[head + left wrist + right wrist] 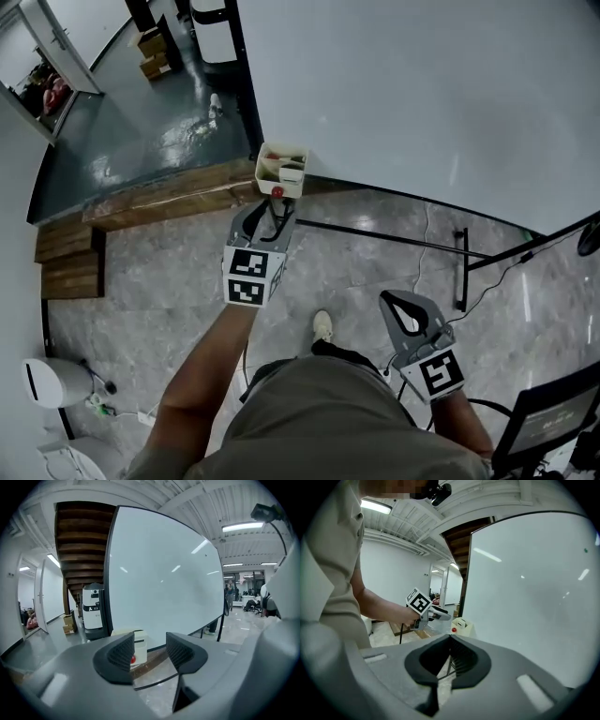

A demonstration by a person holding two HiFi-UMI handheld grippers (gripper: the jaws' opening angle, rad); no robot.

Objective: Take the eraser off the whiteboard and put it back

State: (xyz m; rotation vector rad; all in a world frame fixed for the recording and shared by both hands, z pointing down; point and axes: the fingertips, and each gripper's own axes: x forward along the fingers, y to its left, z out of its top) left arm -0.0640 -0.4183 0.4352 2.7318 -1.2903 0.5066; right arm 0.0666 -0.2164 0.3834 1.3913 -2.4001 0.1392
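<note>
Closest to the head camera is the person's grey-green shirt [328, 412], and both arms reach out from under it over the marble floor [169, 281].

The left hand-held gripper [270, 208] is stretched forward, its tips just short of a small cream holder [281, 169] fixed to the lower edge of the whiteboard [422, 94]. A red knob [277, 191] sits on the holder's front. In the left gripper view its jaws stand well apart with nothing between them, and the holder shows past the left-hand pad [119, 653].

The right hand-held gripper [394, 302] hangs lower and nearer the body, well apart from the board. Its jaws are closed tip to tip on nothing.

Pale and dark things lie inside the holder. I take the eraser [291, 171] to be among them, though I cannot pick it out for certain. Nothing else is stuck to the board's white face.

As for progress, neither tool carries anything and the eraser appears to sit at the board. That fits either the moment before it is lifted or the moment after it has gone back, and these views alone cannot say which. With the left jaws spread and aimed at the holder, I would guess the grab is about to come, which would leave both the lift and the return to do.
</note>
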